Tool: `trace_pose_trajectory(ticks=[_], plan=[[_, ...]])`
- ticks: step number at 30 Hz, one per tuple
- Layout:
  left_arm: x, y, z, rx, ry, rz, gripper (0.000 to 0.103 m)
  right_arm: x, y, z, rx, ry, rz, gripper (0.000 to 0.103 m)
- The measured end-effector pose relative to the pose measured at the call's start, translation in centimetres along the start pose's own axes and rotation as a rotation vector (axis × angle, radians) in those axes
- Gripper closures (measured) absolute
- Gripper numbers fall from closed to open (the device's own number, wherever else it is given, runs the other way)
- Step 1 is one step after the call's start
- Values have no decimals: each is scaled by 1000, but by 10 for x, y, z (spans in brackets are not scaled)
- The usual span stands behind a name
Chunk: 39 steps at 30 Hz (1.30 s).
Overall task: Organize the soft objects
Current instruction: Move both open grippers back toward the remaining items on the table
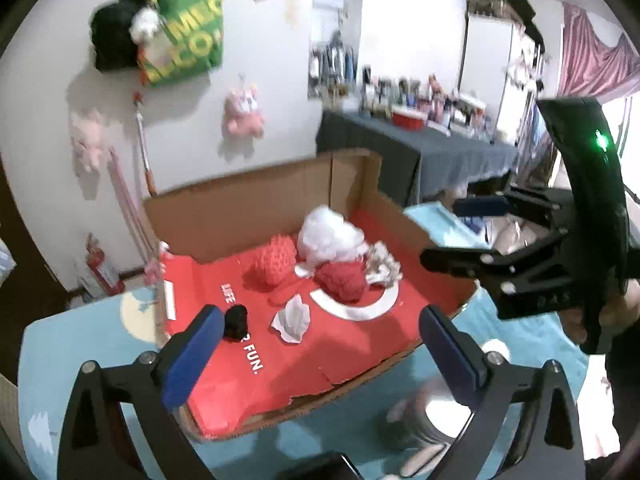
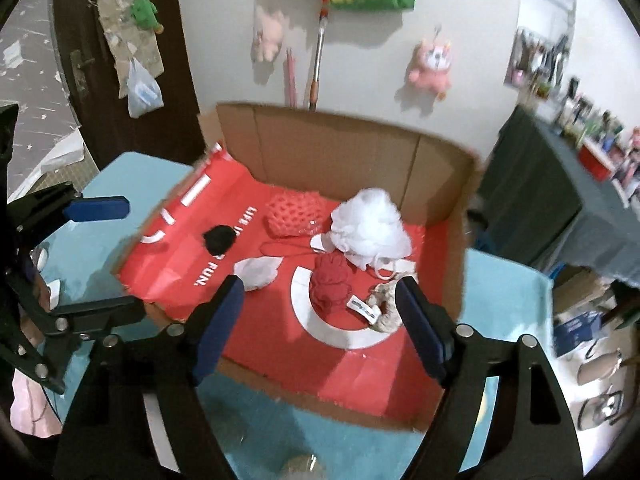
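Note:
An open cardboard box (image 1: 248, 208) (image 2: 340, 160) with a red printed floor lies on a teal surface. In it are a white fluffy puff (image 1: 328, 236) (image 2: 368, 228), a coral knitted piece (image 1: 276, 264) (image 2: 294, 214), a red plush (image 1: 344, 280) (image 2: 330, 284), a beige ropy piece (image 1: 382, 262) (image 2: 386, 304), a small black lump (image 1: 236, 322) (image 2: 218, 238) and a crumpled white cloth (image 1: 294, 318) (image 2: 256, 270). My left gripper (image 1: 320, 332) (image 2: 116, 256) hangs open above the box's near-left edge, holding nothing. My right gripper (image 2: 318, 292) (image 1: 460, 232) is open and empty over the near-right part.
The teal surface (image 1: 80, 340) (image 2: 508, 300) runs around the box. A dark-draped table (image 1: 420, 148) (image 2: 532, 184) crowded with bottles stands behind on the right. Plush toys and a green bag (image 1: 184, 36) hang on the wall. Glasses (image 2: 604, 404) lie at the right.

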<state>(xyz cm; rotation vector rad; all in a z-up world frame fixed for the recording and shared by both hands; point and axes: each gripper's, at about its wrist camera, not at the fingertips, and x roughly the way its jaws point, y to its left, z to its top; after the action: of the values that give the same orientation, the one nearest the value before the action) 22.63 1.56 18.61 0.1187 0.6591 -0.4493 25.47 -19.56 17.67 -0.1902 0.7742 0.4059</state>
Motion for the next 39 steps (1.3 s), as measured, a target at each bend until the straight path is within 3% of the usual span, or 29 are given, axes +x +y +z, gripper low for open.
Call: trace_pose_trajectory(ticks=[2, 8, 17, 28, 35, 39], plan=[[-21, -7, -5, -7, -59, 25, 0, -23, 6, -7, 4, -45, -5, 18], [-82, -32, -35, -1, -243, 134, 0, -92, 28, -47, 66, -193, -17, 18], [-137, -59, -96, -74, -393, 130, 0, -177, 66, -126, 70, -431, -162, 9], [-143, -89, -162, -84, -444, 184, 0, -191, 96, -208, 102, -529, -270, 9], [-123, -100, -194, -90, -393, 180, 0, -166, 106, -242, 110, -509, -339, 8], [-109, -99, -207, -102, -362, 198, 0, -144, 103, -258, 150, -456, -306, 8]])
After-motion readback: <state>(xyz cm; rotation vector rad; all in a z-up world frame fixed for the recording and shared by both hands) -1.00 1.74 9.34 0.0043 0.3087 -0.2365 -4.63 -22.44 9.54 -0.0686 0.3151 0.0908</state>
